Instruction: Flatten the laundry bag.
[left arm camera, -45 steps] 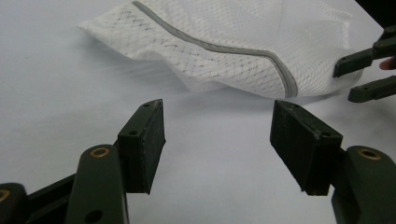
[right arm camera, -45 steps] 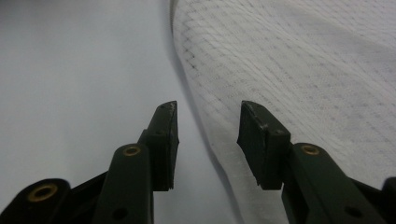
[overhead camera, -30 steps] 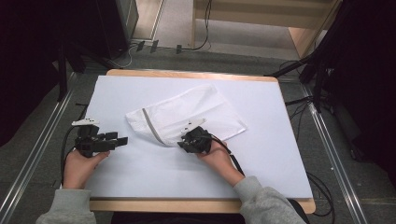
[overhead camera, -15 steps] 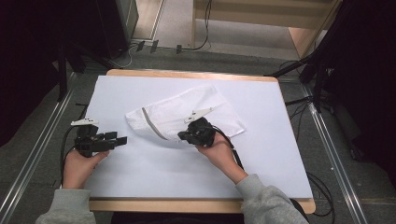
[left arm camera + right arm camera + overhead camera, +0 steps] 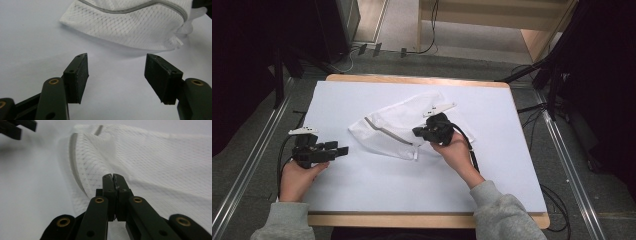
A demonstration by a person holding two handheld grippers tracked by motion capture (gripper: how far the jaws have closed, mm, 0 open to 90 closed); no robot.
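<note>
**Mesh bag at mid-table, right gripper closed over it**

A white mesh laundry bag with a grey zipper band lies crumpled near the middle of the table, its grey band running diagonally across the side nearer the person. In the left gripper view the white mesh laundry bag fills the upper part of the frame, the netting clear and the grey band curving along its top edge. In the right gripper view the bag spreads wide beyond the jaws, with the grey band bending down its left side.

The right gripper sits over the bag's near right part, held by the person's right hand. Its jaws are pressed flat together in the right gripper view, with no gap between them; whether any mesh is pinched between them I cannot tell.

The left gripper rests well left of the bag, apart from it, in the person's left hand. Its jaws stand wide apart with nothing between them, pointing toward the bag's near edge.

The table is covered by a plain white sheet with a wooden edge showing along its rim.
</note>
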